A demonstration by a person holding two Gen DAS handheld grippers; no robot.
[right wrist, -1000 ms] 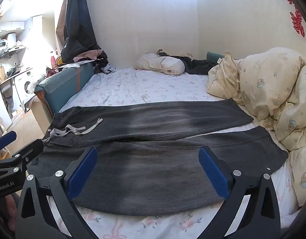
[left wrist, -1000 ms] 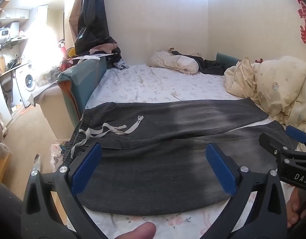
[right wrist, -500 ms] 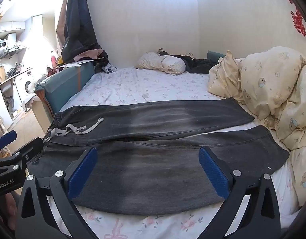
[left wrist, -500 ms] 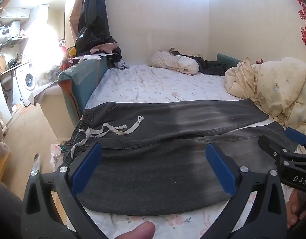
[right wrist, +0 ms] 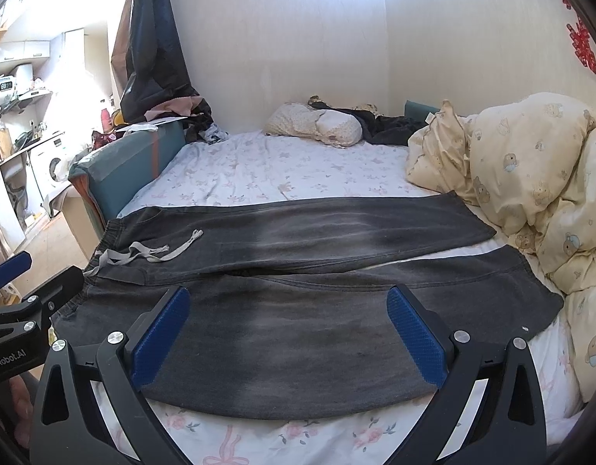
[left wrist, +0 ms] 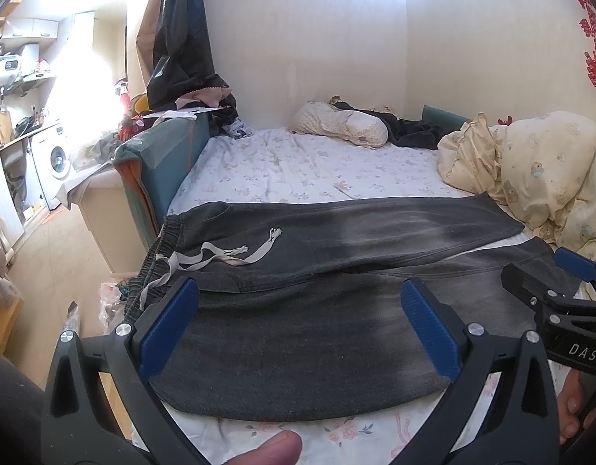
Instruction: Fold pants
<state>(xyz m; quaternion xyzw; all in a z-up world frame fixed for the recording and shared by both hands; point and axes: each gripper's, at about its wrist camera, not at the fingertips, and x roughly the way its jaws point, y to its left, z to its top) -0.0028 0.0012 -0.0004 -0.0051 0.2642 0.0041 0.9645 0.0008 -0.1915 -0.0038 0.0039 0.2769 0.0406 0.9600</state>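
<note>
Dark grey pants (left wrist: 298, 333) (right wrist: 298, 329) lie spread flat across the bed, waistband at the left, both legs running to the right. A pale drawstring (left wrist: 220, 255) (right wrist: 150, 252) rests on the far leg near the waistband. My left gripper (left wrist: 298, 329) hangs open above the near leg, nothing between its blue pads (left wrist: 166, 329). My right gripper (right wrist: 286, 333) is open too, above the same leg further right; it also shows at the right edge of the left wrist view, gripper (left wrist: 561, 290). The left gripper's tip (right wrist: 22, 283) shows at the left of the right wrist view.
A floral sheet (right wrist: 278, 170) covers the bed. A cream duvet (right wrist: 530, 193) is bunched at the right, touching the pant hems. A pillow (right wrist: 317, 124) and dark clothes lie by the far wall. A teal headboard (left wrist: 158, 162) and washing machine (left wrist: 53, 159) stand at left.
</note>
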